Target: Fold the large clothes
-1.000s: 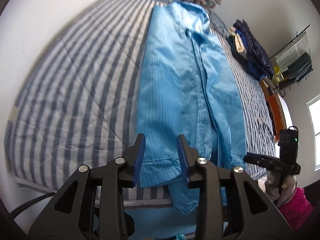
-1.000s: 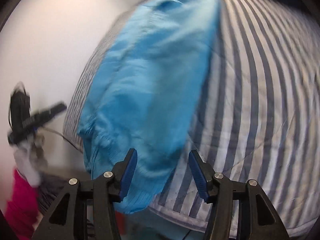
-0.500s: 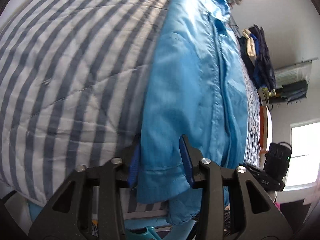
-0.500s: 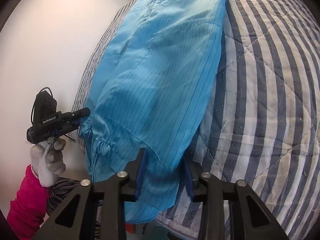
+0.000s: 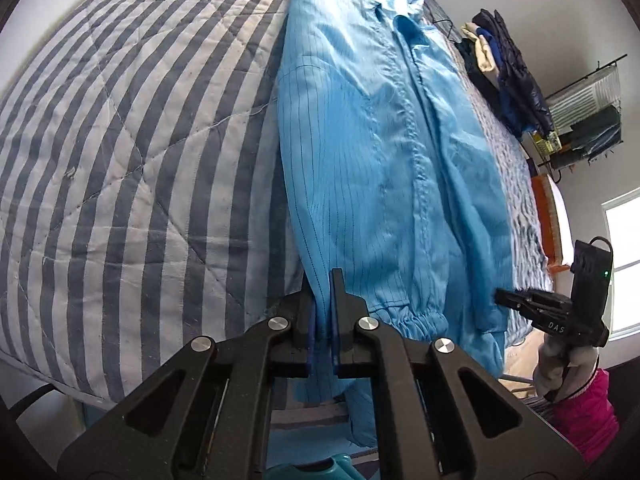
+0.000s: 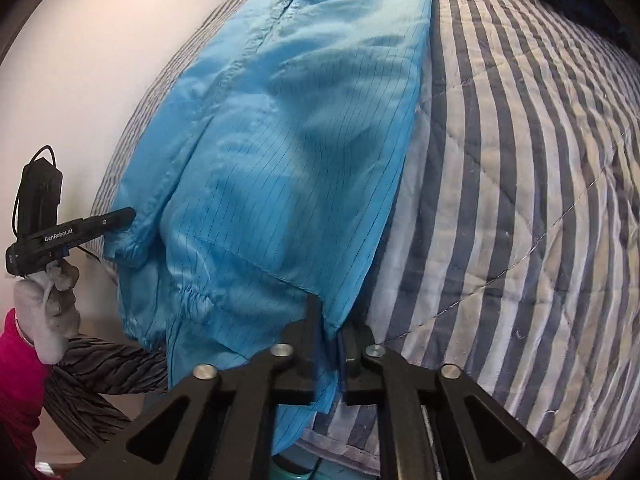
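Garment under work: light blue pinstriped coat, laid lengthwise on the striped quilt, collar toward the top of the frame, hem toward the bottom and hanging over the near edge of the bed.

My left gripper, lower centre of the left wrist view: fingers pressed together on the coat's left-hand hem edge, blue cloth pinched between the blue pads. Fabric runs up and away from the pinch and also hangs below it. Just right of the pinch sits a gathered elastic cuff, lying on the coat body.

My right gripper, lower centre of the right wrist view: fingers likewise closed on the coat, at the hem corner along its right-hand edge. Cloth passes between the fingers and drops below them past the bed edge.

Cross-check: in the left wrist view the right gripper shows at the lower right of the frame, held by a grey-gloved hand with a pink sleeve beneath; its tip sits at the coat's far hem edge. In the right wrist view the left gripper appears at the middle left of the frame, gripped by the other gloved hand, its tip touching the coat's edge by the cuff.

Background, left wrist view: pile of dark clothes on the quilt at upper right, well apart from the coat; wire rack on the wall beyond; bright window at the right edge.
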Action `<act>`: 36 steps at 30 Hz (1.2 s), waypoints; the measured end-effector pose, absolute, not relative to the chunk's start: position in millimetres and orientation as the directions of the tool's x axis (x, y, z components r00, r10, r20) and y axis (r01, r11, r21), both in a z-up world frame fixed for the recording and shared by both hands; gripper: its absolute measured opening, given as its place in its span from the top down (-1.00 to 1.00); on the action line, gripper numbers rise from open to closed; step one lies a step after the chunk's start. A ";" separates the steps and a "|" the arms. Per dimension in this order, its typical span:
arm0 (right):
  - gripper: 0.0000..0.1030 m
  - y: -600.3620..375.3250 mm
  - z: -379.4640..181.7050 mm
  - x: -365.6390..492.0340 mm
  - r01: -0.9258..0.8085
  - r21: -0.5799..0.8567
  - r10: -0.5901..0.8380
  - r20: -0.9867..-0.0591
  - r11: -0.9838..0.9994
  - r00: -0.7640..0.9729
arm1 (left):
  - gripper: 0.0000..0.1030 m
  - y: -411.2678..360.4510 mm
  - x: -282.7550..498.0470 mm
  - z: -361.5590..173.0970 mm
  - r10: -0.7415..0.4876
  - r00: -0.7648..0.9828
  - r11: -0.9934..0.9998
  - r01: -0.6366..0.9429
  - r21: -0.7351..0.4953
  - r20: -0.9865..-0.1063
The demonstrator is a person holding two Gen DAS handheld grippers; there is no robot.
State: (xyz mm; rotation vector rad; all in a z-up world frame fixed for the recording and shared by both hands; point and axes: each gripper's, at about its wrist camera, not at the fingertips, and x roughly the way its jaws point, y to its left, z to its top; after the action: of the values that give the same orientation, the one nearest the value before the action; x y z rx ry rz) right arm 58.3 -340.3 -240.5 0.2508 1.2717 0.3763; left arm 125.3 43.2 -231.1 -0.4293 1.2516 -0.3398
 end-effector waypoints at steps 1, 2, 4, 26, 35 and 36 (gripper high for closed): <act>0.47 -341.5 -235.2 57.7 -0.143 0.382 0.408 -0.873 0.913 0.268 | 0.94 44.1 125.0 -230.6 -0.483 0.282 0.866 0.011 -0.500 -0.829; 0.32 -343.6 -231.4 58.7 -0.143 0.394 0.419 -0.862 0.908 0.285 | 0.94 44.8 124.5 -230.5 -0.488 0.282 0.862 0.006 -0.507 -0.826; 0.26 -348.5 -223.2 61.4 -0.124 0.425 0.442 -0.837 0.896 0.322 | 0.94 46.1 123.2 -230.5 -0.486 0.284 0.863 0.006 -0.506 -0.826; 0.45 -294.3 -240.1 66.5 -0.312 0.227 0.327 -0.890 0.922 0.319 | 0.54 -45.5 111.3 -232.8 -0.496 0.210 0.865 0.206 -0.457 -0.843; 0.34 -317.2 -219.5 60.0 -0.263 0.270 0.359 -0.846 0.926 0.394 | 0.45 -39.2 102.8 -205.1 -0.495 0.252 0.860 0.278 -0.427 -0.832; 0.23 -327.1 -216.2 57.4 -0.231 0.271 0.348 -0.828 0.935 0.439 | 0.35 -27.9 101.3 -193.5 -0.494 0.284 0.863 0.277 -0.423 -0.822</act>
State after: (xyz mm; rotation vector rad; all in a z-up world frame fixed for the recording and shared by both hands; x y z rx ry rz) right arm 57.4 -327.1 -216.2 0.1237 1.0569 0.3610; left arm 101.3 -27.9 -193.5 -0.2134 1.1754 -0.5206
